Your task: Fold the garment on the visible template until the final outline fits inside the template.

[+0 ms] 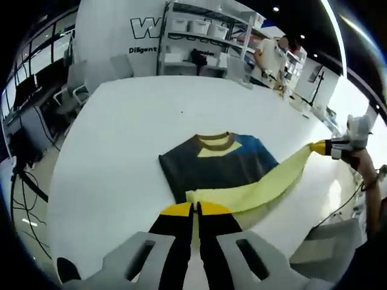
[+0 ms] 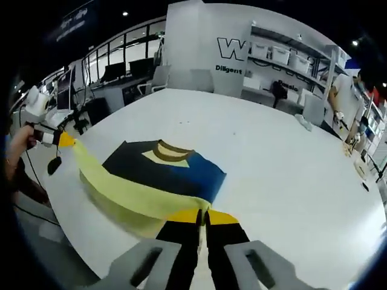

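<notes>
A dark navy and blue shirt (image 1: 224,166) with a brown collar lies flat on the white table (image 1: 133,139), collar pointing away. Its lower edge is lifted and shows a pale yellow inside (image 1: 266,187), stretched as a band between both grippers. My left gripper (image 1: 195,208) is shut on one end of that band. My right gripper (image 1: 320,147) holds the other end at the right, with a hand behind it. In the right gripper view the shirt (image 2: 163,166) lies ahead, my right gripper (image 2: 202,214) is shut on the yellow hem, and the left gripper (image 2: 63,140) pinches the far end.
Shelving with white bins (image 1: 199,30) stands behind the table, and a person (image 1: 272,54) is at the back right. Chairs (image 1: 72,90) and floor cables (image 1: 24,199) sit off the table's left edge. Bare tabletop spreads beyond the collar (image 2: 272,157).
</notes>
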Tool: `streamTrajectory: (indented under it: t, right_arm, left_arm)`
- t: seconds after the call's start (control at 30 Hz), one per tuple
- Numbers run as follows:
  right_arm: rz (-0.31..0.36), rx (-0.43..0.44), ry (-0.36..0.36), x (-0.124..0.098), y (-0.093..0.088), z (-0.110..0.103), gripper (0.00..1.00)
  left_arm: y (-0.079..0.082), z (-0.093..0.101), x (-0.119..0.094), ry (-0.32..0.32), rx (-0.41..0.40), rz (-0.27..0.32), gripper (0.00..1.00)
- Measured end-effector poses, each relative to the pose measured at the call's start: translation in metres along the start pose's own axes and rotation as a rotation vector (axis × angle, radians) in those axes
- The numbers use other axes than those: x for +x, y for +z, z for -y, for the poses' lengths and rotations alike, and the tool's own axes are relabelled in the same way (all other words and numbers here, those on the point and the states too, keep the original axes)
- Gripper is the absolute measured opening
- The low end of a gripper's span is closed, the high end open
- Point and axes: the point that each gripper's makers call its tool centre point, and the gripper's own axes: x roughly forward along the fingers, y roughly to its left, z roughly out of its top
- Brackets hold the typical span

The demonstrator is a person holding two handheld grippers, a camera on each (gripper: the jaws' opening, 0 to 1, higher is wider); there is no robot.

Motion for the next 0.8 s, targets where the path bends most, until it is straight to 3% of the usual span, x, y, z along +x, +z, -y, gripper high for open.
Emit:
streamTrajectory:
  t: [0.17,0.37,0.8]
  right_arm:
    - [0.015,0.002,-0.011,0.012,0.017,0.009,0.0]
    - [0.035,0.062,-0.015,0.038,0.04,0.023,0.0]
    - [0.006,0.091,-0.032,0.089,0.063,0.039,0.0]
  left_arm:
    - [0.024,-0.01,0.012,0.017,-0.002,0.033,0.0]
    - [0.045,-0.026,0.037,0.026,-0.008,0.042,0.0]
    - [0.073,-0.054,0.09,0.059,-0.024,0.034,0.0]
